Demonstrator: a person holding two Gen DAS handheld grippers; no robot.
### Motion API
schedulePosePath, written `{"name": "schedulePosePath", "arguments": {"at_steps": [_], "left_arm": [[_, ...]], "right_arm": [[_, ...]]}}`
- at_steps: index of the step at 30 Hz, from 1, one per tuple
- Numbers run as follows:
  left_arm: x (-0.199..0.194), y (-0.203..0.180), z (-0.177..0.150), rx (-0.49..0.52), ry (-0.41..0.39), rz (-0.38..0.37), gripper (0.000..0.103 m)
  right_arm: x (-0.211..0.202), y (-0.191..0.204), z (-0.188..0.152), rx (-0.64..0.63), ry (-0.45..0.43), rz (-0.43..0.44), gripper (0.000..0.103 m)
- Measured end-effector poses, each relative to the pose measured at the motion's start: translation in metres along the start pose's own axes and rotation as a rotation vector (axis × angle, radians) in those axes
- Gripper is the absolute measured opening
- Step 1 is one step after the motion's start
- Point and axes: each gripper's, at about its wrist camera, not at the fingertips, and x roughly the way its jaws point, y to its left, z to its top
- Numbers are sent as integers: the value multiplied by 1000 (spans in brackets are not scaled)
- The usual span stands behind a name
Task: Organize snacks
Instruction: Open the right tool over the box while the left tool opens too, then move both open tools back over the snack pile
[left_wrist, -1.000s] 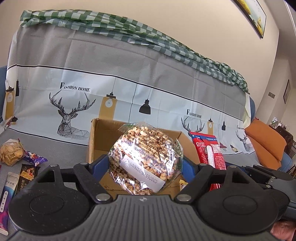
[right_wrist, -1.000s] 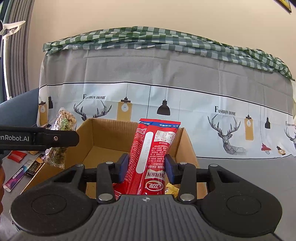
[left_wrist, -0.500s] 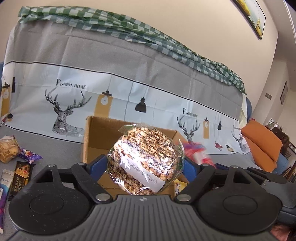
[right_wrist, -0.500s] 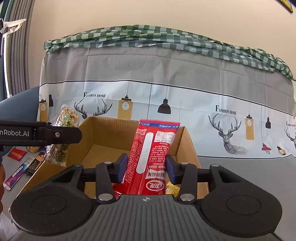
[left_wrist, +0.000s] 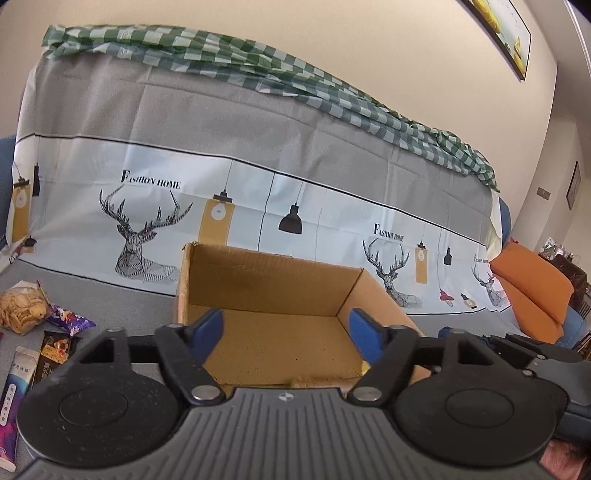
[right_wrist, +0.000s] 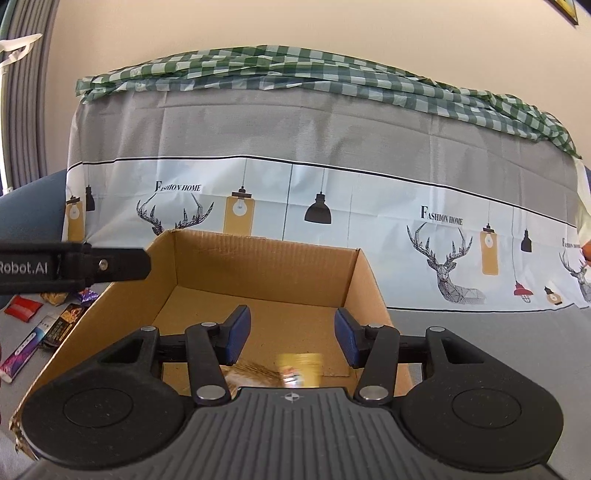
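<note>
Both hand-held grippers, left (left_wrist: 286, 334) and right (right_wrist: 291, 338), are hovering over the box (right_wrist: 266, 266) with nothing between them, left jaws closing, right opening, so snacks are lying inside it (right_wrist: 299, 369) while others (left_wrist: 22, 306) are waiting left of it.

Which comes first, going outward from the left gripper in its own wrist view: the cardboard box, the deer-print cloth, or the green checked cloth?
1. Cardboard box: right ahead of the left gripper, whose empty jaws are closing over its open top.
2. Deer-print cloth: hanging behind the box.
3. Green checked cloth: farthest, draped along the top.
</note>
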Motion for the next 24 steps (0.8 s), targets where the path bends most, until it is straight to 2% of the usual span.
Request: {"name": "schedulePosePath", "arguments": {"at_steps": [3,5,7,12,15,18,19,20,22,24], "left_arm": [[-6,11,2,-41,21,-17,47],[-15,22,4,-90,44,-53,43],[-27,38,6,-167,64,-99,34],[-58,65,26,-132,68,-85,32],[-77,88,39,-57,64,-45,32],[-89,122,32,-17,74,-1,32],[-90,138,24,-50,98,22,32],[-87,155,20,-123,148,61,27],[-91,180,19,-202,146,99,25],[-92,198,17,-232,169,142,25]], "right_arm": [[2,6,3,37,-3,-5,52],[2,15,6,44,-11,-5,52],[0,28,7,35,-29,-1,52],[-4,65,10,56,-42,58,51],[-8,91,11,62,-50,111,49],[-11,117,11,49,-53,170,46],[-12,125,10,45,-51,191,43],[-11,134,10,40,-47,209,42],[-10,150,8,28,-40,236,42],[-7,166,7,17,-32,262,42]]}}
